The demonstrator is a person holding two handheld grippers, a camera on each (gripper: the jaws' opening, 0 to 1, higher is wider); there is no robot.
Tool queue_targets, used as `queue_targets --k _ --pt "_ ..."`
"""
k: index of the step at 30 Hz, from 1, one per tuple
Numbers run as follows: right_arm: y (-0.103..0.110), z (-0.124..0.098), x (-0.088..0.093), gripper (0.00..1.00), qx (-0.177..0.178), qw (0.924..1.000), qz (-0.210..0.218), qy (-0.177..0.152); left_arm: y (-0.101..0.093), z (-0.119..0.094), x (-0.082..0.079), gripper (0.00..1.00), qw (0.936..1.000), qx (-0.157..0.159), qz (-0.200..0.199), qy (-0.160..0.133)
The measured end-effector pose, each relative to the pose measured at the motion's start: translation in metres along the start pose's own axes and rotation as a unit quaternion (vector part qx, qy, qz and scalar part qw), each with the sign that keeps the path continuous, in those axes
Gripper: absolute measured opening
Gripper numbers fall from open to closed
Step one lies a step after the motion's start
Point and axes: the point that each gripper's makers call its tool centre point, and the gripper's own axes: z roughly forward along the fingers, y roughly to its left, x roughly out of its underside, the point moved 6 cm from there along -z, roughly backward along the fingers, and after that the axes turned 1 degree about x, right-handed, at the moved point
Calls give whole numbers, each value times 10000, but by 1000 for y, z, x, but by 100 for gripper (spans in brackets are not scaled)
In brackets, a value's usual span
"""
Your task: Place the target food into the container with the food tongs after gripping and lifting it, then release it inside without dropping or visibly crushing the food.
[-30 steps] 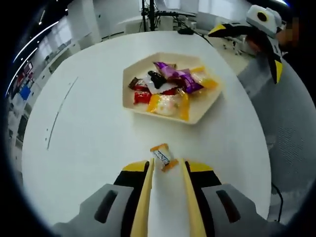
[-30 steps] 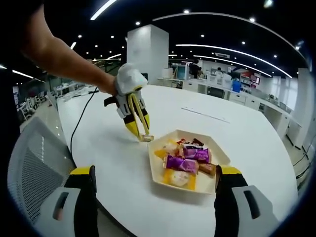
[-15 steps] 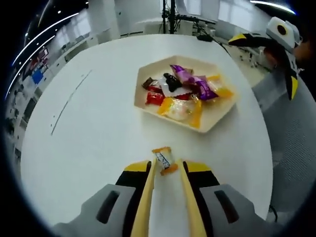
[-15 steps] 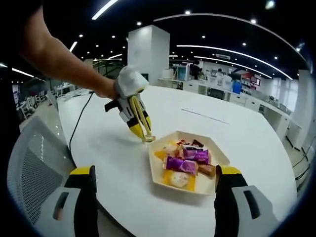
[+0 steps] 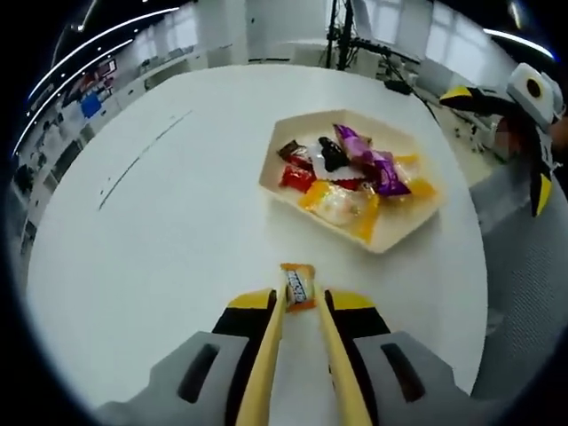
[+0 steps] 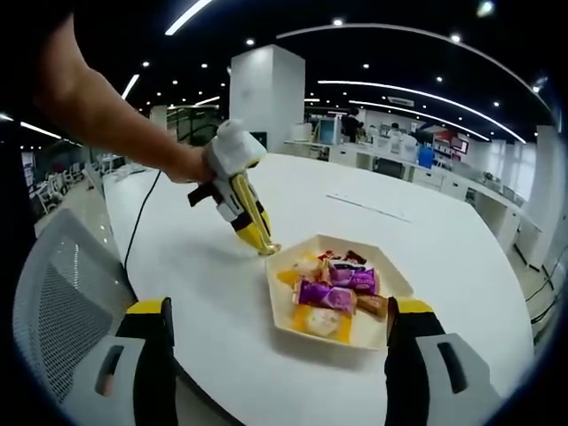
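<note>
1. we take the hexagonal cream tray (image 5: 404, 238) as our landmark; it sits on a round white table (image 5: 160, 231) and holds a heap of wrapped candies (image 5: 351, 173) in red, purple, yellow, orange and black.
2. in the left gripper view, our left gripper (image 5: 299, 302) has its two yellow jaws drawn narrow around a small orange-wrapped candy (image 5: 297, 286), which sits between the tips, just short of the tray's near edge and still outside it.
3. we cannot tell from this view whether that candy is lifted off the table or resting on it.
4. in the right gripper view, the same left gripper (image 6: 263, 247) reaches in from the left of the tray, held by a person's hand (image 6: 191, 163), with its tips pointing down right beside the tray's (image 6: 277, 306) left corner.
5. there the candy is only a small pale spot at those tips, too small for us to describe.
6. our right gripper (image 6: 280, 355) shows its two black and yellow jaws spread wide on either side of the tray, holding nothing, on the tray's near side.
7. in the left gripper view the right gripper (image 5: 524, 133) appears beyond the tray, off the table's far right edge.
8. a grey mesh chair (image 6: 53, 293) stands beside the table, well apart from the tray.
</note>
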Motion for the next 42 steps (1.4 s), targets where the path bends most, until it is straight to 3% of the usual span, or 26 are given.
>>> queue_targets --k 6,12,28,42 --pt "0 0 -1 98 1 10000 3 -17 1 -3 -1 17 10000 -35 71 -51" --pt "0 0 -1 99 0 10000 36 -33 -1 -14 -12 16 9998 -35 54 -188" --pt "0 -1 -2 99 3 10000 52 -66 -7 -42 -56 16 9980 -16 370 -513" --pt "-1 -1 -2 99 26 9999 75 -109 -23 -34 -73 16 9972 177 521 -513"
